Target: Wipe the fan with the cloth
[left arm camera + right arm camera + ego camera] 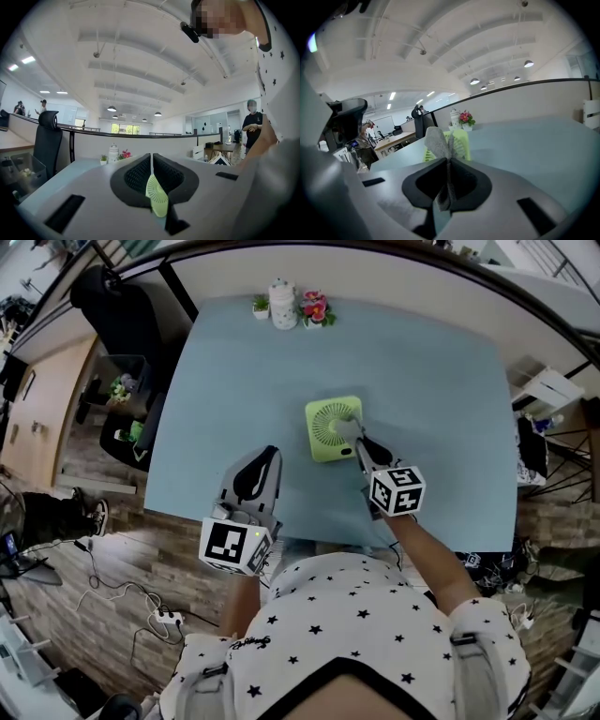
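Note:
A pale green square fan (330, 429) lies flat on the blue table (441, 390), grille up. My right gripper (359, 442) is shut on a grey cloth (347, 430), and the cloth rests on the fan's near right part. In the right gripper view the cloth (437, 140) sticks up out of the closed jaws, with the fan (461, 143) right behind it. My left gripper (269, 455) hangs shut and empty over the table, left of the fan and apart from it. A sliver of the green fan (157, 193) shows through the slit between its closed jaws.
A white jar (283, 305) stands between a small plant (260, 306) and pink flowers (315, 307) at the table's far edge. A black office chair (117, 298) is off the left side. The table's near edge (319, 540) runs just below both grippers.

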The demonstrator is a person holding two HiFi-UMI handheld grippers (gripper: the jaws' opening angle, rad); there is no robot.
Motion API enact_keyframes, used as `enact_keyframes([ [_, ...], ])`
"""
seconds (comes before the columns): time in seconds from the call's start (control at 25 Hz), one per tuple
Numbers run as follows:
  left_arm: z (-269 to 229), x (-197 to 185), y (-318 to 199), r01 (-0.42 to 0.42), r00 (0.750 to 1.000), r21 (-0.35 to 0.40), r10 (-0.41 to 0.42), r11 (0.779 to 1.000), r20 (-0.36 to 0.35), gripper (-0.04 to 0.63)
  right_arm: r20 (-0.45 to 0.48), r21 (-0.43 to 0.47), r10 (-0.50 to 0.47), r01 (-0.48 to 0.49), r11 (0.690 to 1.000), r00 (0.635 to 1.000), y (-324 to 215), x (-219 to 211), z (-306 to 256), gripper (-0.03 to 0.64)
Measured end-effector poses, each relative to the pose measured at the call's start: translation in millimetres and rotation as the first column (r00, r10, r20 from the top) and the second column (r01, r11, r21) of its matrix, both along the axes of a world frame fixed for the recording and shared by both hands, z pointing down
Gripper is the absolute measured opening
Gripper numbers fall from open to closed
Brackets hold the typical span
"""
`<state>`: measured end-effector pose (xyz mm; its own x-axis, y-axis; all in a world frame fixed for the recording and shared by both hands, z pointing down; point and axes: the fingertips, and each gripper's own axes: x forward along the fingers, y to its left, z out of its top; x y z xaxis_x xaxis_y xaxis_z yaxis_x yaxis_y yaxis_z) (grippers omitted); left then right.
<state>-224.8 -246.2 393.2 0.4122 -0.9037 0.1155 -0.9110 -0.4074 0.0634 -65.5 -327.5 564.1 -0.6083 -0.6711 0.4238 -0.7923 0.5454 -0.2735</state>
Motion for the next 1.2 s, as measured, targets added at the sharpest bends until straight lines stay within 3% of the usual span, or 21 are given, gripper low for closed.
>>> enact_keyframes([
  [0.2,0,-7,2,0.02,1.0,0.001,-0.02,1.0,0.001,0.04,-0.005,-0.031,-0.177,0.176,0.984,0.984,24,-55,11,0.021],
  [0.52,1,-18,7,0.055,0.998,-0.008,-0.055,0.998,0.002,0.04,-0.04,-0.11,-0.241,0.236,0.966,0.97,36,-75,39,0.021],
  [1.2,2,10,-4,-0.014,1.0,-0.015,0.013,1.0,-0.026,0.04,-0.063,-0.125,-0.012,0.004,0.992,0.998,8,21,45,0.021],
])
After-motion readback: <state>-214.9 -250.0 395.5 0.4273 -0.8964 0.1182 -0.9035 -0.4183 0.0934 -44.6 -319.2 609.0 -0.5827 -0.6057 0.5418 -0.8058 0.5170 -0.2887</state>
